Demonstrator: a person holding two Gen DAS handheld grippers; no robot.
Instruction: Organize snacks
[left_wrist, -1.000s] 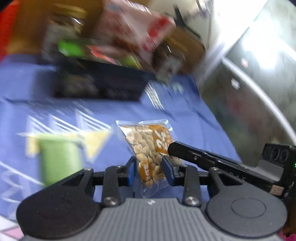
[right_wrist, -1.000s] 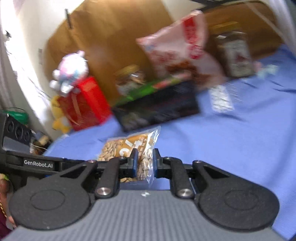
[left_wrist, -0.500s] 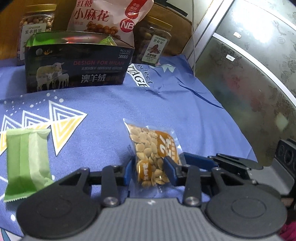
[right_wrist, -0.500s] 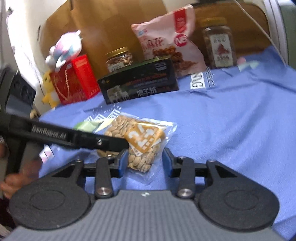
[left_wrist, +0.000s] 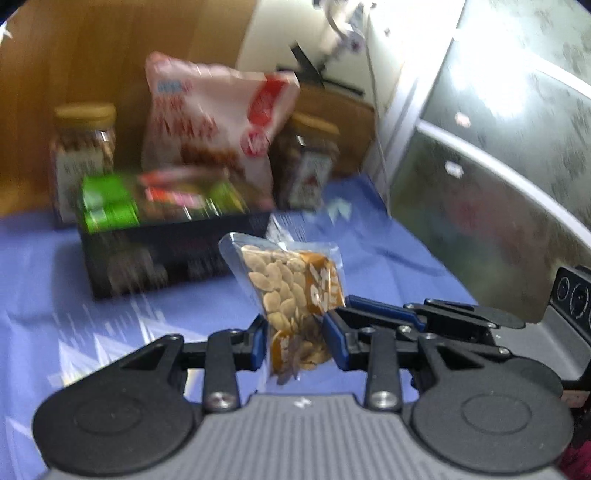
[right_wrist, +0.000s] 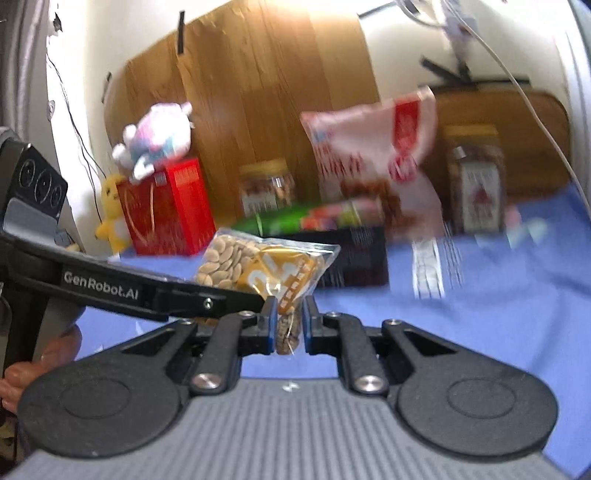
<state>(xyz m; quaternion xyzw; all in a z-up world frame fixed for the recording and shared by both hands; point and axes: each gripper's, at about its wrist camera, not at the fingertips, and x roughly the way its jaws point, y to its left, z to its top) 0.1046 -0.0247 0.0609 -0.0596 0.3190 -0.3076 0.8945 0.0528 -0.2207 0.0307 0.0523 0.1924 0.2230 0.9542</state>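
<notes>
A clear packet of pale seeds with an orange label (left_wrist: 291, 291) hangs in the air above the blue cloth, gripped from both sides. My left gripper (left_wrist: 295, 341) is shut on its lower end. My right gripper (right_wrist: 289, 325) is shut on the same packet (right_wrist: 258, 267) at its bottom corner. The right gripper's fingers (left_wrist: 384, 310) reach in from the right in the left wrist view. A dark open box (left_wrist: 166, 254) holding green and red snack packets stands behind the seed packet, also in the right wrist view (right_wrist: 351, 254).
Behind the box stand a pink snack bag (left_wrist: 218, 125) and two lidded jars (left_wrist: 83, 155) (left_wrist: 310, 162). A red gift box (right_wrist: 166, 210) with a plush toy is at the left. Blue cloth (right_wrist: 480, 314) covers the table. A glass door (left_wrist: 498, 166) is on the right.
The seed packet has been lifted off the cloth. My right gripper has closed on it. Both grippers rose and moved toward the dark box.
</notes>
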